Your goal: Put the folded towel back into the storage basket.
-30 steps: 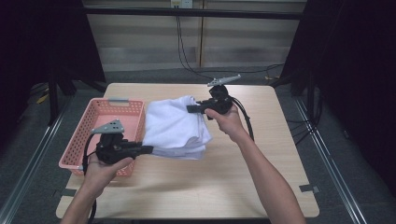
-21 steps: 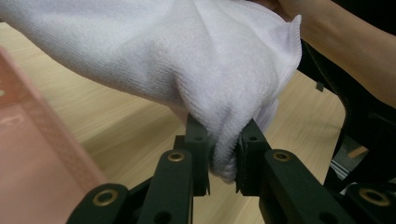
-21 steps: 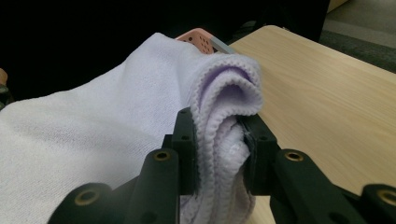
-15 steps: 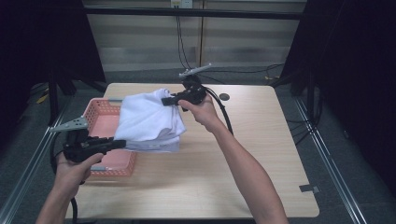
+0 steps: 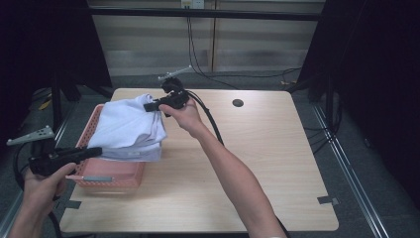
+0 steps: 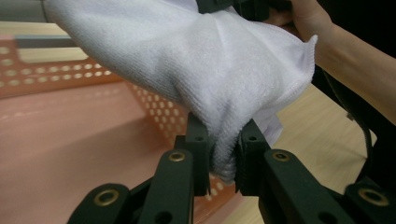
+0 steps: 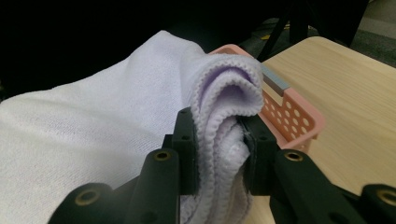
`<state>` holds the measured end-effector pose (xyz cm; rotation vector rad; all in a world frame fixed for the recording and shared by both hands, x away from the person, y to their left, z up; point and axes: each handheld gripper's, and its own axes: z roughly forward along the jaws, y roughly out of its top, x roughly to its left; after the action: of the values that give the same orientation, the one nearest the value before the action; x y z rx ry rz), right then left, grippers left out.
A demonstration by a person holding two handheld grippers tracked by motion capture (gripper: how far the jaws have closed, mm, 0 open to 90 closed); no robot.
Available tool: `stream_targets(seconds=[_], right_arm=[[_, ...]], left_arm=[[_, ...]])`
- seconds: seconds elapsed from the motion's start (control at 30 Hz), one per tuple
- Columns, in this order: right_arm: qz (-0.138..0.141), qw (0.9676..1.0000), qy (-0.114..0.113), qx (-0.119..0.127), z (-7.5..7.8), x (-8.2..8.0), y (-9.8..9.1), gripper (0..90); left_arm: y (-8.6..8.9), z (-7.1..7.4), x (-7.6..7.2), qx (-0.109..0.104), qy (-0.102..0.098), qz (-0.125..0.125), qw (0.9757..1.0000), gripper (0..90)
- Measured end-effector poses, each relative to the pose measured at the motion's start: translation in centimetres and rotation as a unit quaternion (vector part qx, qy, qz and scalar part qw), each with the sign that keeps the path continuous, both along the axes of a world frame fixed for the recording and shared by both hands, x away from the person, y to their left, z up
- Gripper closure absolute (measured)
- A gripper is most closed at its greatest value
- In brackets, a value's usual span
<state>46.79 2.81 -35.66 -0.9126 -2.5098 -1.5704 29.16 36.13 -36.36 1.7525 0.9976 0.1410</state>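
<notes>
The folded white terry towel (image 5: 130,130) hangs over the pink perforated plastic basket (image 5: 110,173), slung between the two tools. The left gripper (image 6: 223,154) is clamped on a bunched lower corner at the basket's near side, and the right gripper (image 7: 219,144) is clamped on a thick roll of hemmed edges at the basket's far side.

The risk I see is in how each bite sits. The left one pinches only a narrow fold close to the hem; if the hands pull apart, or the cloth's weight swings, that fold could slide out and one end would drop against the basket's rim. The right one squeezes several layers at once, so an inner layer might creep free and the fold would sag open. The towel also overhangs the basket on the side toward the pale wooden table (image 5: 277,163); lowered as it hangs, it would likely drape over the basket's wall instead of settling inside.

From above, the cloth covers most of the basket's floor, so what lies there is unclear. The left tool's tips vanish beneath the towel's edge, and its forearm is cut off by the frame.
</notes>
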Motion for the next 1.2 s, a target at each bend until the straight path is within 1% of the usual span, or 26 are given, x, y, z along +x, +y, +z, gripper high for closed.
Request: stream_targets(seconds=[0.03,0.1,0.23,0.37,0.4,0.43,0.47,0.5,0.57,0.6,0.67,0.7,0.73,0.77,0.8,0.83,0.9,0.93,0.97,1.0,1.03,1.07,1.1,1.13,1.17,1.2], right_arm=[[-0.002,1.0,0.003,0.001,-0.2,0.1,0.5,70.7],[-0.006,1.0,0.004,-0.002,-0.4,0.2,1.6,70.8],[-0.014,0.9998,0.009,-0.005,-0.6,0.5,3.5,70.8],[-0.021,0.9996,0.014,-0.009,-1.3,0.7,5.2,70.8],[-0.022,0.9996,0.015,-0.009,-1.5,0.7,5.5,70.8],[-0.022,0.9996,0.015,-0.009,-1.5,0.7,5.5,70.8],[-0.026,0.9994,0.02,-0.01,-2.2,0.8,6.2,70.8],[-0.028,0.9993,0.021,-0.015,-2.6,0.8,6.5,70.8],[-0.032,0.9991,0.022,-0.017,-3.1,0.7,7.1,70.8],[-0.032,0.999,0.024,-0.021,-3.5,0.7,7.5,70.8],[-0.033,0.9988,0.024,-0.025,-4.2,0.8,7.9,70.8],[-0.034,0.9986,0.03,-0.026,-4.4,0.8,8.0,70.8],[-0.038,0.9984,0.028,-0.029,-4.9,0.8,8.2,70.8],[-0.04,0.9983,0.029,-0.032,-5.1,0.8,8.4,70.8],[-0.04,0.9981,0.03,-0.037,-5.6,0.8,8.5,70.7],[-0.041,0.9979,0.031,-0.039,-5.9,0.8,8.6,70.7],[-0.044,0.9975,0.033,-0.045,-6.7,0.8,8.8,70.5],[-0.041,0.9974,0.033,-0.049,-7.0,0.8,8.9,69.9],[-0.041,0.9972,0.034,-0.053,-7.3,0.8,9.0,68.1],[-0.046,0.9968,0.03,-0.058,-7.7,0.8,9.0,63.6],[-0.048,0.9965,0.031,-0.06,-7.9,0.8,9.0,57.9],[-0.053,0.996,0.032,-0.064,-8.2,0.9,8.9,51.2],[-0.056,0.9961,0.028,-0.063,-8.3,1.0,8.8,48.5],[-0.057,0.9961,0.03,-0.059,-8.3,1.1,8.5,46.6],[-0.061,0.996,0.027,-0.059,-8.2,1.2,8.2,44.0],[-0.065,0.9961,0.022,-0.056,-8.1,1.3,7.7,43.8]], left_arm=[[0.6,-0.1,0.1,-0.005,0.004,0.006,1.0,79.2],[1.4,-0.3,0.2,-0.003,0.008,0.014,0.9999,79.2],[3.3,-0.8,0.4,-0.015,0.013,0.036,0.9991,79.3],[4.6,-1.5,0.6,-0.011,0.027,0.051,0.9982,79.5],[5.0,-1.9,0.6,-0.01,0.032,0.059,0.9977,79.5],[5.0,-1.9,0.6,-0.01,0.032,0.059,0.9977,79.5],[5.5,-2.3,0.7,-0.01,0.038,0.062,0.9973,79.5],[5.7,-2.5,0.8,-0.008,0.042,0.067,0.9969,79.5],[6.1,-3.1,0.9,-0.001,0.05,0.077,0.9958,79.5],[6.3,-3.3,0.9,0.0,0.052,0.076,0.9957,79.5],[6.4,-3.8,0.9,0.018,0.06,0.08,0.9948,79.4],[6.3,-4.1,1.0,0.023,0.064,0.081,0.9944,79.4],[6.3,-4.3,1.0,0.026,0.065,0.079,0.9944,79.4],[6.2,-4.5,1.1,0.034,0.07,0.082,0.9936,79.4],[6.1,-4.7,1.1,0.032,0.071,0.084,0.9934,79.2],[6.1,-4.9,1.1,0.038,0.074,0.08,0.9933,78.8],[5.6,-5.3,1.1,0.048,0.085,0.081,0.992,78.1],[5.4,-5.4,1.1,0.058,0.086,0.08,0.9914,77.3],[5.1,-5.6,1.1,0.073,0.092,0.085,0.9895,74.7],[5.0,-5.6,1.1,0.082,0.097,0.088,0.988,68.3],[4.9,-5.7,1.1,0.086,0.095,0.096,0.9871,64.2],[4.9,-5.7,1.1,0.089,0.095,0.098,0.9867,59.8],[4.9,-5.7,1.1,0.092,0.095,0.102,0.9859,55.3],[4.8,-5.7,1.0,0.09,0.093,0.11,0.9855,51.7],[4.7,-5.6,0.9,0.087,0.085,0.105,0.9869,50.3],[4.6,-5.5,0.8,0.085,0.084,0.106,0.9871,50.2]])
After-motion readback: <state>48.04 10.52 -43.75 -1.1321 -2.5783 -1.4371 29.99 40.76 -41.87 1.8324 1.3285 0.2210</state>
